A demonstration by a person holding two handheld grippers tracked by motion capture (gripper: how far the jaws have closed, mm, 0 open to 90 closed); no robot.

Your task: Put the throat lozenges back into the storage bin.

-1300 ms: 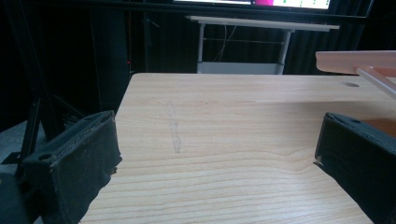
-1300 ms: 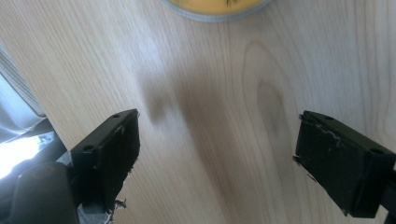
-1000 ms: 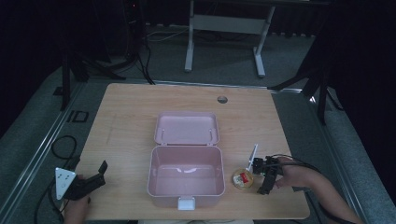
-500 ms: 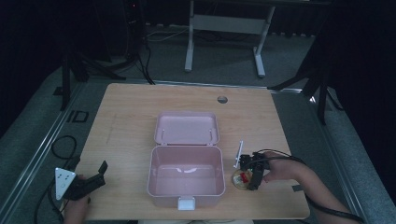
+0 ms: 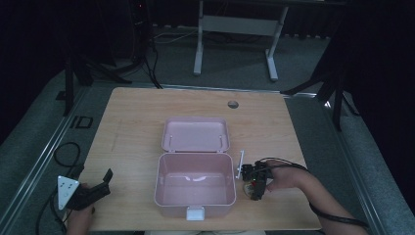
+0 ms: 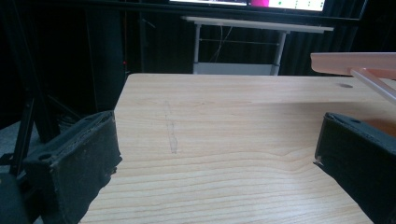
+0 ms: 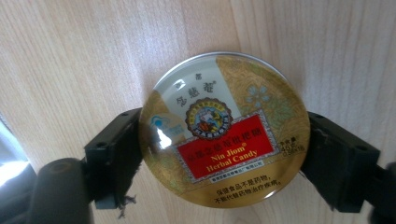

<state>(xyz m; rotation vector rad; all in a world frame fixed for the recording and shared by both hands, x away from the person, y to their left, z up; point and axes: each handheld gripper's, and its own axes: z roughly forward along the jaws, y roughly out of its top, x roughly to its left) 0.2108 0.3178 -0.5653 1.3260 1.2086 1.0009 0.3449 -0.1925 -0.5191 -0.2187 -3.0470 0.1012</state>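
Your right gripper (image 7: 219,158) clamped on round candy tin (image 7: 224,128), jaws touching its opposite edges, tin on table (image 5: 137,122) just right of open pink box (image 5: 195,183), your left gripper (image 6: 219,163) wide open, empty, near table's left edge.

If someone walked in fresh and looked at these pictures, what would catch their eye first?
Probably the open pink box at the middle of the wooden table, its lid laid back and little visible inside. Next, the round gold and red candy tin to the box's right, flat on the table with the right gripper closed on its rim. The left gripper rests open near the table's left corner.
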